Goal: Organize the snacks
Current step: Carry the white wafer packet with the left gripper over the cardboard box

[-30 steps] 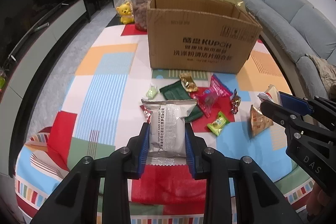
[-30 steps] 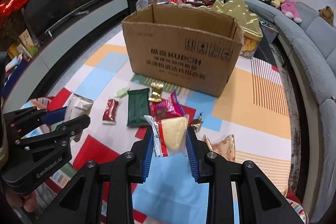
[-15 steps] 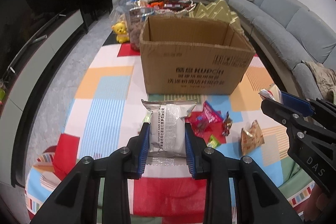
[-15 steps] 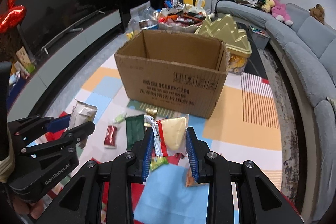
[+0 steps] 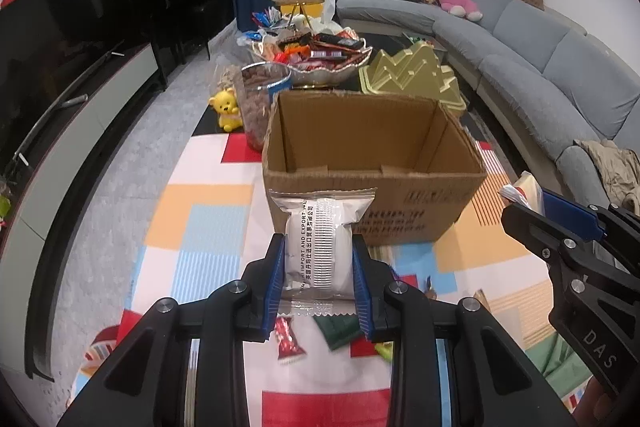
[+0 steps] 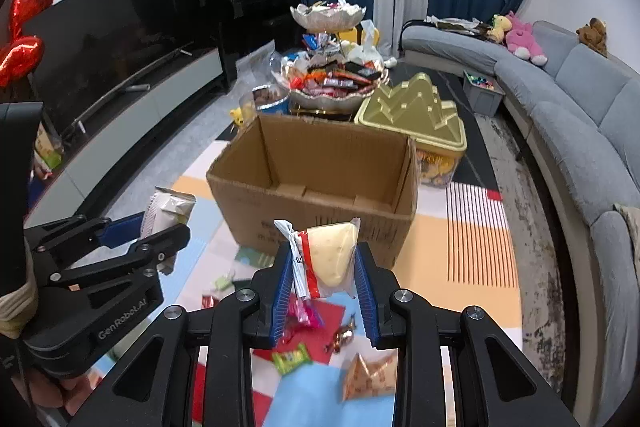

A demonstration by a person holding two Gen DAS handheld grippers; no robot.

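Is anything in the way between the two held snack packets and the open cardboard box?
Nothing visible. The white packet and the yellow snack face the box, whose top is open and looks empty inside.

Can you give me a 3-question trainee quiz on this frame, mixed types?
1. True or false: the cardboard box already holds snacks.
2. What does the left gripper hold? A) silver-white packet B) green wrapper C) nothing
3. Fill in: the right gripper is shut on a pale ____-shaped snack pack.

Key: 1 false, the visible inside looks bare; 2 A, the silver-white packet; 3 wedge.
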